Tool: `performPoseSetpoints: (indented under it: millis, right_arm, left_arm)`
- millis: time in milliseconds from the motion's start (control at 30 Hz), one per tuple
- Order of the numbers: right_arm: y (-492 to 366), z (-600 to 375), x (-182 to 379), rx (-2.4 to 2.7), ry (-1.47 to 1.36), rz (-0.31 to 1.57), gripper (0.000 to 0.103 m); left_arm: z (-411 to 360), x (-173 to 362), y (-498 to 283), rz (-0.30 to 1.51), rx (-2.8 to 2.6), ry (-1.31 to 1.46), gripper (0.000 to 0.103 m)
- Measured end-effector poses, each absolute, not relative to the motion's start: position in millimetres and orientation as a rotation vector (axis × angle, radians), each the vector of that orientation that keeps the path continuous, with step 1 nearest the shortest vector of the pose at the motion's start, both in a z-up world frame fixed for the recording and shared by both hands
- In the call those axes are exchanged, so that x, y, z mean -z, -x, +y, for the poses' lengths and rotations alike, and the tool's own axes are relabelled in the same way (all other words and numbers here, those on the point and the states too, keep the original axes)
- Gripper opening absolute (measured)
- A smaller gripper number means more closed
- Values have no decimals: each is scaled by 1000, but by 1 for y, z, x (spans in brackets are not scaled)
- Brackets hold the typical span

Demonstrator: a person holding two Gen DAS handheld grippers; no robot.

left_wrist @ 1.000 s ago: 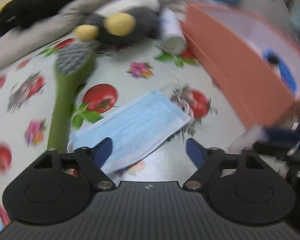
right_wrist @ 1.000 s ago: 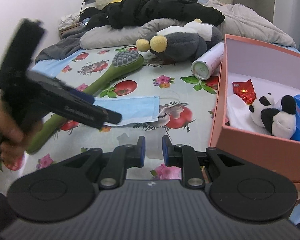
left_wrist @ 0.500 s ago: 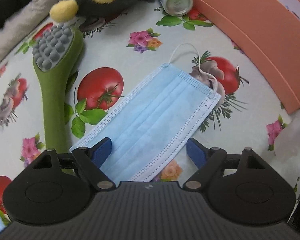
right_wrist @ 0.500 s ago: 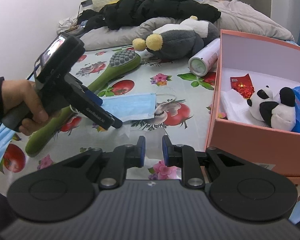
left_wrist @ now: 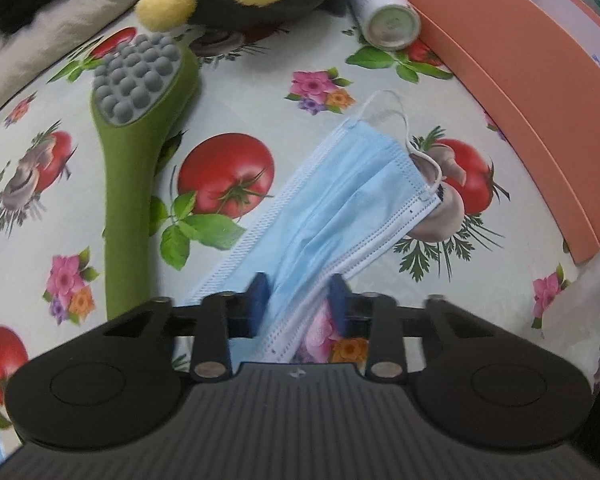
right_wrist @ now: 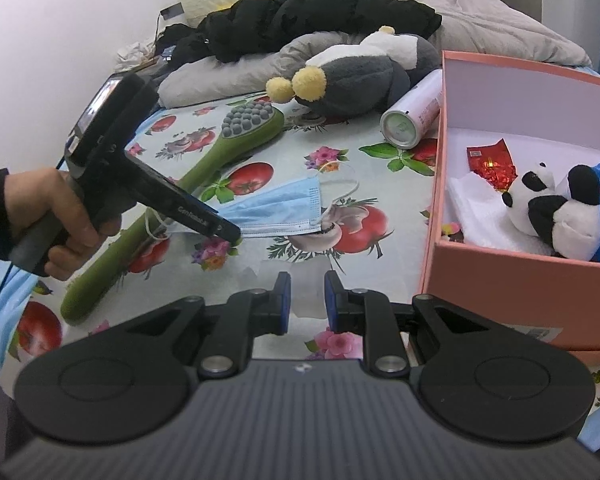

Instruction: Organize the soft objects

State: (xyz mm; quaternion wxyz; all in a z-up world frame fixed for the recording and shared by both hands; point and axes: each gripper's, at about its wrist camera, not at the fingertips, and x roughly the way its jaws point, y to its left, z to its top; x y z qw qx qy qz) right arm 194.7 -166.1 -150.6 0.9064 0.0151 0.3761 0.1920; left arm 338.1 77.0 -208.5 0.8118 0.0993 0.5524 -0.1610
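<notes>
A blue face mask [left_wrist: 340, 208] lies on the tomato-print cloth; it also shows in the right wrist view [right_wrist: 276, 210]. My left gripper [left_wrist: 298, 300] is shut on the mask's near end, which is bunched and slightly raised; it appears from the side in the right wrist view [right_wrist: 230, 236]. My right gripper [right_wrist: 304, 300] is nearly shut and empty, just above the cloth beside the pink box [right_wrist: 512, 280]. A panda plush [right_wrist: 556, 212] sits in that box. A grey plush with yellow pompoms [right_wrist: 356, 76] lies at the back.
A green massage brush [left_wrist: 136, 152] lies left of the mask. A white spray can [left_wrist: 380, 12] lies against the pink box's wall [left_wrist: 520, 92]. Black and grey bedding [right_wrist: 320, 20] is piled behind. The box also holds a red packet [right_wrist: 492, 164] and white tissue.
My left gripper has closed on the near end of the mask, bunching and lifting it. The right gripper has stayed put.
</notes>
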Motion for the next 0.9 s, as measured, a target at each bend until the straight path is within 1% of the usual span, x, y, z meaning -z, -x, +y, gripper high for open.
performPoseSetpoints:
  millis: [67, 167, 267, 533, 600, 733, 900]
  right_arm:
    - [-194, -166, 151, -397, -28, 776, 21]
    - [-194, -168, 150, -398, -34, 778, 21]
    - [-192, -169, 147, -398, -30, 768, 21]
    - [-187, -173, 139, -413, -25, 753, 21]
    - [-186, -173, 135, -415, -23, 744, 15]
    - [-186, -174, 126, -422, -6, 718, 13]
    - [-186, -177, 128, -413, -2, 725, 13]
  left_arm:
    - [78, 208, -334, 1180, 313, -186, 24]
    - [80, 207, -327, 1181, 277, -136, 16]
    - [78, 200, -312, 1162, 232, -89, 12]
    - [77, 174, -259, 1105, 91, 103, 10]
    - [75, 166, -246, 1084, 73, 156, 9]
    - [67, 153, -226, 1049, 60, 207, 9]
    - [63, 147, -200, 984, 10, 284, 9]
